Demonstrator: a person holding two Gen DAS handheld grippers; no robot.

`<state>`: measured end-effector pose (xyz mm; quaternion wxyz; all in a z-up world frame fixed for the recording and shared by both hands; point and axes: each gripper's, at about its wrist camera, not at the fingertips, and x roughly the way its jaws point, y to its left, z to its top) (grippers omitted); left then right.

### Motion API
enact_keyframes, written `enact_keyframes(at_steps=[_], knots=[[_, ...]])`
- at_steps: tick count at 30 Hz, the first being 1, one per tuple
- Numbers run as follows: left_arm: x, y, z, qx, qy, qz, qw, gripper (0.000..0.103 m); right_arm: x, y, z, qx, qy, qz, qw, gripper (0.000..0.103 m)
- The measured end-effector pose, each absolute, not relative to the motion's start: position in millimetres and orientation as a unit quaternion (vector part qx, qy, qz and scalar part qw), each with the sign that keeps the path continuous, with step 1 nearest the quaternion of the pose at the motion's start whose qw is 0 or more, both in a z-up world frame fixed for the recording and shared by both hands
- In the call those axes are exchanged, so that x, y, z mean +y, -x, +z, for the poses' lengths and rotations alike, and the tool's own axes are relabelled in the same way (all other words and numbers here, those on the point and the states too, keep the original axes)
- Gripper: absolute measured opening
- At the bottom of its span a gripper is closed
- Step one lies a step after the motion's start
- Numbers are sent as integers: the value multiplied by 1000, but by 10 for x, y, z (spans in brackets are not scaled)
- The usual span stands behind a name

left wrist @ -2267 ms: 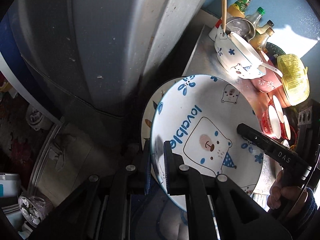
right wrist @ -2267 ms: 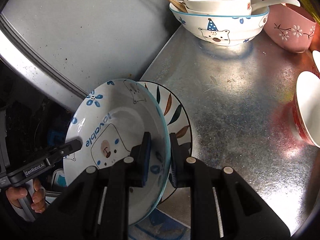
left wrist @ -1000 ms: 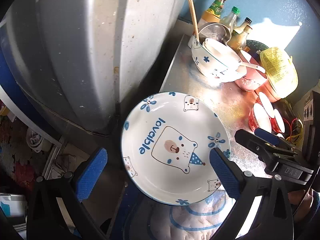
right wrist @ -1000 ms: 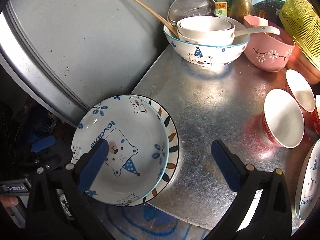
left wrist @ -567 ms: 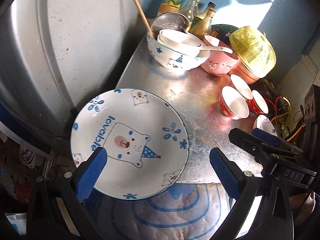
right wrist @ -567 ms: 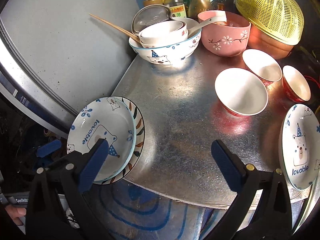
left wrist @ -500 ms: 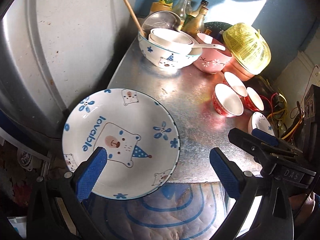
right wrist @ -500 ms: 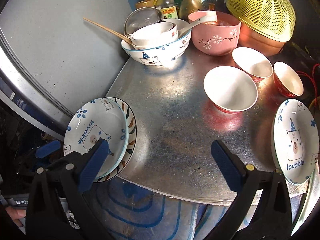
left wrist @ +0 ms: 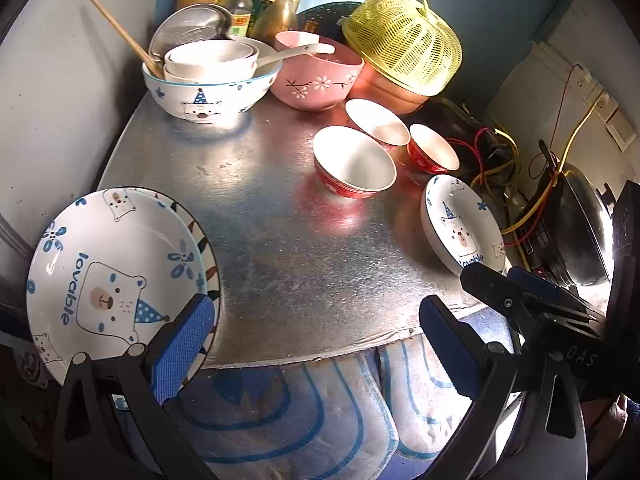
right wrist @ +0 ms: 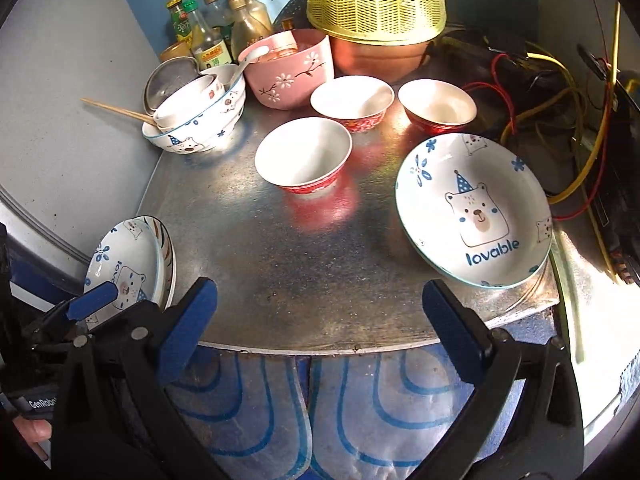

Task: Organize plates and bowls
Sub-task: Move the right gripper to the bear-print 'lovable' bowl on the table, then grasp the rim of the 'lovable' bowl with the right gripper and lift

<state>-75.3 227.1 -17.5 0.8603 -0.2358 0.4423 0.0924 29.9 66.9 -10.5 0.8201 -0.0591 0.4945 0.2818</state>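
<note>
While both grippers hover wide open and empty at the near edge of the metal counter [right wrist: 312, 280], the right gripper [right wrist: 320, 320] sits closer to the lone bear plate [right wrist: 474, 210], which lies flat ahead and to its right. The left gripper [left wrist: 316, 340] has the stacked bear plate [left wrist: 108, 276] beside its left finger, overhanging the corner. Farther back, three red bowls [right wrist: 304, 154] stand apart, likely next.

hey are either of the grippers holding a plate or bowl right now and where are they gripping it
Nothing is held. The left hand-held gripper and the right hand-held gripper are both open and empty, off the table's near edge.
</note>
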Motion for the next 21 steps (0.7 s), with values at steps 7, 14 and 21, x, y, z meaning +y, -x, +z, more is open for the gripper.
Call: enact_keyframes(at_steps=[7, 14, 21], knots=[[1895, 393, -145, 452, 220, 53, 863, 103, 152, -470, -57, 498, 36, 236, 834, 103], [1676, -52, -230, 468, 221, 50, 854, 102, -301, -864, -114, 505, 2, 214, 836, 103], [1535, -463, -410, 485, 225, 61, 843, 102, -705, -1248, -351, 525, -40, 200, 826, 103]])
